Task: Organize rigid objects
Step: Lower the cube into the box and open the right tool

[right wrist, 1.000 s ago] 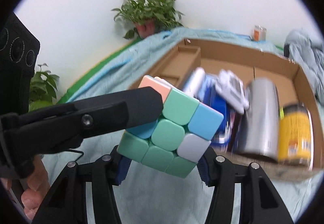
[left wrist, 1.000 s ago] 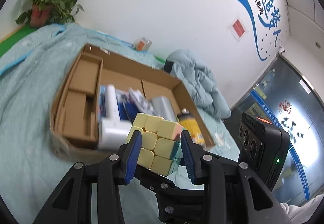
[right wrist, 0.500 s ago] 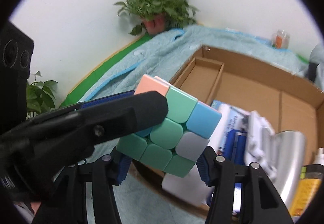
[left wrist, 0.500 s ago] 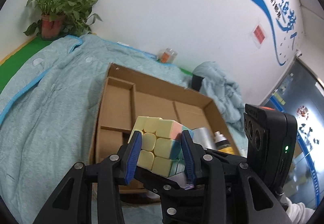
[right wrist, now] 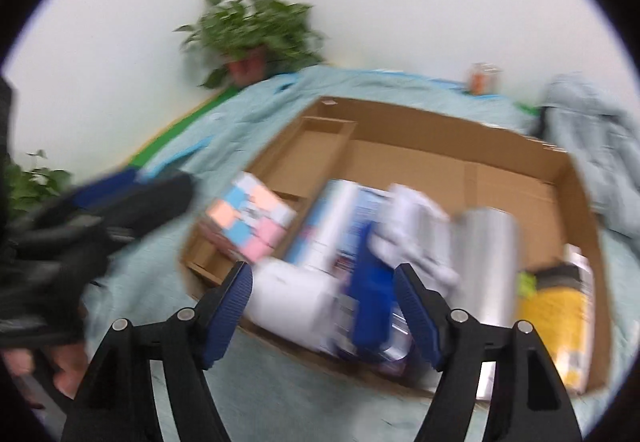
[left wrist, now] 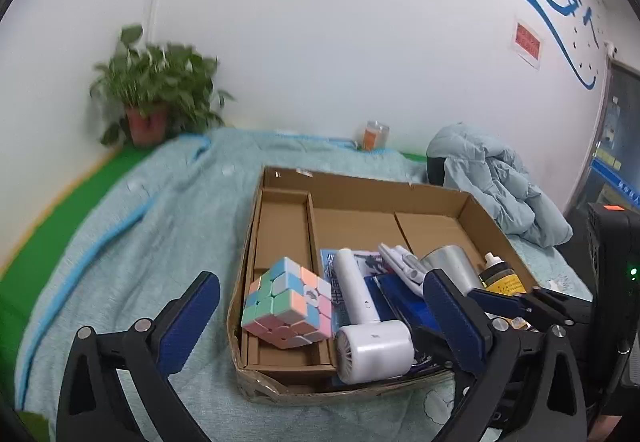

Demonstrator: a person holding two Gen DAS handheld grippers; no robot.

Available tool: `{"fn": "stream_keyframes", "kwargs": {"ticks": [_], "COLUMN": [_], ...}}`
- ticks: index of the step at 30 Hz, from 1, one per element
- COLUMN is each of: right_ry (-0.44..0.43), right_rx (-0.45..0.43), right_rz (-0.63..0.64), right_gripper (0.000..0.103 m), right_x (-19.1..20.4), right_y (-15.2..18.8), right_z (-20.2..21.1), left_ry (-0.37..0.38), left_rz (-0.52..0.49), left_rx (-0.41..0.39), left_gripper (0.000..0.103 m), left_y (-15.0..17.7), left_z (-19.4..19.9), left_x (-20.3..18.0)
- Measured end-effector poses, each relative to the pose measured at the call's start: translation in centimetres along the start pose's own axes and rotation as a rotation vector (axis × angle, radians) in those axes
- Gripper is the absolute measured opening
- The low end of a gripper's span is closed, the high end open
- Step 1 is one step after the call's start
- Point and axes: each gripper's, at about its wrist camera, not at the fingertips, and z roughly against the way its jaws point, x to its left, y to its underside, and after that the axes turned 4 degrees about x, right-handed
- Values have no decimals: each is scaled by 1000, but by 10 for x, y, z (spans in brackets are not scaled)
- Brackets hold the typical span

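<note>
Left tongs spread as wide as they go, jaws just been opening, nothing pinched; puzzle cube sits in the gap line between them but beyond the pads, not touched; right tongs also apart, jaws just been opening, empty; that view is heavily blurred, so fine contact there can't be read.

Cube lies in the cardboard box, in the narrow left compartment at its near end, tilted on a corner or edge, not flat; whether it leans on the divider I can't tell.

Key relation: cube is straight ahead of the left tongs, slightly left of their centre line; from the right tongs it's up and left, off-axis, with the white handheld fan lying between; so the left hand is the nearer one for any re-seat. A cube has no long axis to speak of; the compartment does, running away from the camera, so any nudge should go along that slot.

Outward: blue case, silver can and yellow bottle fill the box's near right side; far compartments bare; box rests on a teal blanket; potted plant at the wall.

My read: cube placement looks done; next pick is probably elsewhere.
</note>
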Motion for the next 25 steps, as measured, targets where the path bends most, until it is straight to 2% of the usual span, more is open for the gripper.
{"fn": "stream_keyframes", "kwargs": {"ticks": [2,4,10,12,15,22,25], "right_ry": [65,98,185,188,197,189,184], "right_rx": [-8,-6,0,3,-8,-8,-7], "right_rz": [-31,-59,-110,-118,-118,-128,-130], "right_gripper": [74,75,75,75,80,80,80], "right_x": [-13,-23,-42,-48,-52,-56,-56], "right_y": [15,25,56,62,68,77,81], "right_z": [11,17,34,36,42,50,52], "left_ry": [0,-1,-32,-32,-37,-49,-38], "left_rz": [-40,-58,-54,-44,-33,-33,-22], "left_rx": [5,49,99,110,125,101,116], "left_gripper": [102,102,102,102,102,102,102], "left_y": [9,19,49,54,60,61,61], "left_z": [7,7,2,0,0,11,12], "left_x": [-19,-37,-77,-85,-92,-99,-98]}}
